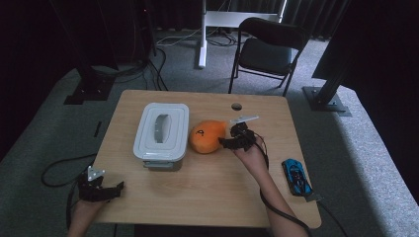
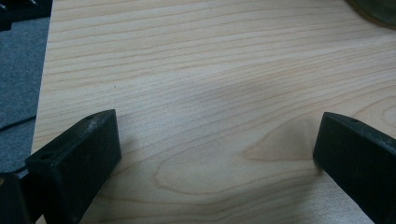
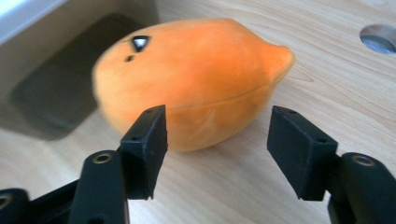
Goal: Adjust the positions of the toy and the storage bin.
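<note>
An orange plush toy [image 1: 208, 137] with a pointed tip lies on the wooden table [image 1: 212, 182], just right of a white lidded box [image 1: 162, 132]. My right gripper [image 1: 225, 142] sits at the toy's right side, pointing left at it. In the right gripper view the orange toy [image 3: 196, 79] lies just beyond the two black fingertips [image 3: 152, 140], which stand apart with only bare table between them; the right gripper [image 3: 217, 149] is open. My left gripper [image 1: 117, 189] rests at the table's front left corner, open over bare wood [image 2: 219, 140].
A blue toy car [image 1: 297, 177] lies near the table's right edge. A round cable hole [image 1: 236, 106] sits at the back of the table. A black folding chair [image 1: 269, 49] stands behind the table.
</note>
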Action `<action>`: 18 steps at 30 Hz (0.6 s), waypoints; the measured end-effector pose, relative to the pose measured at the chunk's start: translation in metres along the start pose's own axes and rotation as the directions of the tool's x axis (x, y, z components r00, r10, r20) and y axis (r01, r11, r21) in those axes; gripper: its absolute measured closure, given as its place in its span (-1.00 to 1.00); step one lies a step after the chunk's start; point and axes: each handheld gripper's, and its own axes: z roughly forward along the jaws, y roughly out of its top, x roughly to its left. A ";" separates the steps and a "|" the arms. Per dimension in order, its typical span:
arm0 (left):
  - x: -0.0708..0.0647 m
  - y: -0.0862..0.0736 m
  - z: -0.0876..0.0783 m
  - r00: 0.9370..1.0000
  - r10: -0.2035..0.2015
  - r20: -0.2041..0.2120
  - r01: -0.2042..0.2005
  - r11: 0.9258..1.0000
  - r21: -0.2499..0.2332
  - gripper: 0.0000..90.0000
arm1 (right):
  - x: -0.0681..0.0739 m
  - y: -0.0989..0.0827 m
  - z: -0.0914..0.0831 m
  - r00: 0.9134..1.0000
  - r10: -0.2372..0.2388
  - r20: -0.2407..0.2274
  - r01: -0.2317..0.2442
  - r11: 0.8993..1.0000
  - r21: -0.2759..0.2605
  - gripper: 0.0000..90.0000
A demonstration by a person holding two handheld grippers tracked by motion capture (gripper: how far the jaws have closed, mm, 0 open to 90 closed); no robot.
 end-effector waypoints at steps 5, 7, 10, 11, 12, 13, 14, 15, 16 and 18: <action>0.000 0.000 0.000 1.000 0.000 0.000 0.000 1.000 0.000 -0.97 | -0.001 0.010 0.016 1.000 0.005 -0.011 -0.005 1.000 -0.010 -0.30; 0.000 0.000 0.000 1.000 0.000 0.000 0.000 1.000 0.000 -0.97 | -0.004 0.014 0.025 1.000 0.020 -0.015 -0.020 1.000 0.000 -0.44; 0.000 0.000 0.000 1.000 0.000 0.000 0.000 1.000 0.000 -0.97 | -0.009 0.013 0.037 0.998 0.029 -0.064 -0.028 0.999 0.024 -0.57; 0.000 0.000 0.000 1.000 0.000 0.000 0.000 1.000 0.000 -0.97 | -0.010 0.010 0.042 0.997 0.020 -0.079 -0.016 0.998 0.056 -0.67; 0.000 0.000 0.000 1.000 0.000 0.000 0.000 1.000 0.000 -0.97 | -0.010 0.008 0.046 0.994 0.021 -0.103 -0.014 0.997 0.072 -0.70; 0.000 0.000 0.000 1.000 0.000 0.000 0.000 1.000 0.000 -0.97 | -0.011 0.005 0.048 0.991 0.033 -0.131 -0.023 0.996 0.082 -0.70; 0.000 0.000 0.000 1.000 0.000 0.000 0.000 1.000 0.000 -0.97 | -0.012 0.002 0.052 0.985 0.055 -0.164 -0.040 0.995 0.092 -0.72; 0.000 0.000 0.000 1.000 0.000 0.000 0.000 1.000 0.000 -0.97 | -0.012 0.000 0.053 0.984 0.055 -0.169 -0.041 0.996 0.084 -0.69; 0.000 0.000 0.000 1.000 0.000 0.000 0.000 1.000 0.000 -0.97 | -0.012 0.000 0.053 0.984 0.055 -0.169 -0.041 0.996 0.084 -0.69; 0.000 0.000 0.000 1.000 0.000 0.000 0.000 1.000 0.000 -0.97 | -0.009 -0.004 0.049 0.985 0.051 -0.166 -0.041 0.997 0.067 -0.50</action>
